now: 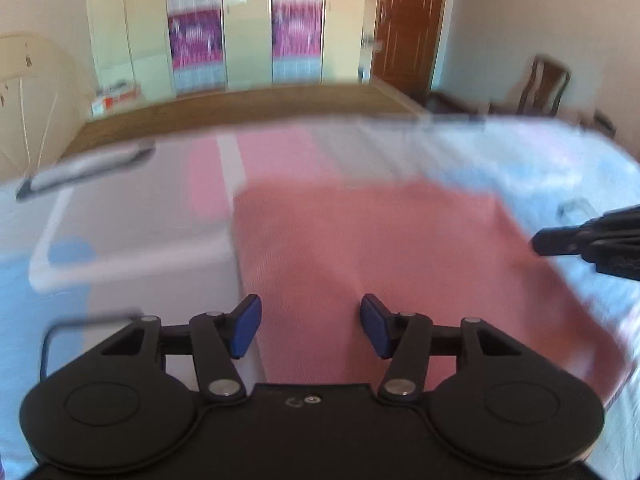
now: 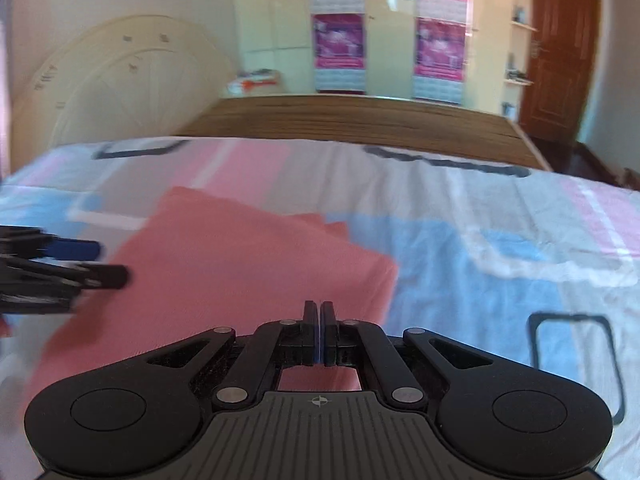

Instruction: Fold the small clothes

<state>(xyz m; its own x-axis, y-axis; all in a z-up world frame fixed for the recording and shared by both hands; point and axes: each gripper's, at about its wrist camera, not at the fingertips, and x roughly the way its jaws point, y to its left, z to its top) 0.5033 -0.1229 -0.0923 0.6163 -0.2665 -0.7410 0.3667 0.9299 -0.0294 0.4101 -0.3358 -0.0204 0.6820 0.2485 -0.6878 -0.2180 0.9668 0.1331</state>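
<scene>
Left gripper (image 1: 311, 327) gapes above the pink cloth (image 1: 400, 248); right gripper (image 2: 319, 330) is clenched over its edge.

My left view is motion-blurred — pink cloth (image 1: 380, 248) edges smear; my right gripper (image 1: 538, 242) cut off at frame edge.

cloth: one pink garment (image 1: 400, 264), plain colour with a fine woven texture; no print visible
state: folded flat in layers; in the right wrist view (image 2: 224, 264) a second layer's corner peeks out at the 1 o'clock edge
pose: flat, turned slightly, its corners toward 11 and 3 o'clock in the right wrist view
place: on the patterned bedsheet (image 2: 480, 208), near its front edge; picture blurred, seams unclear
</scene>
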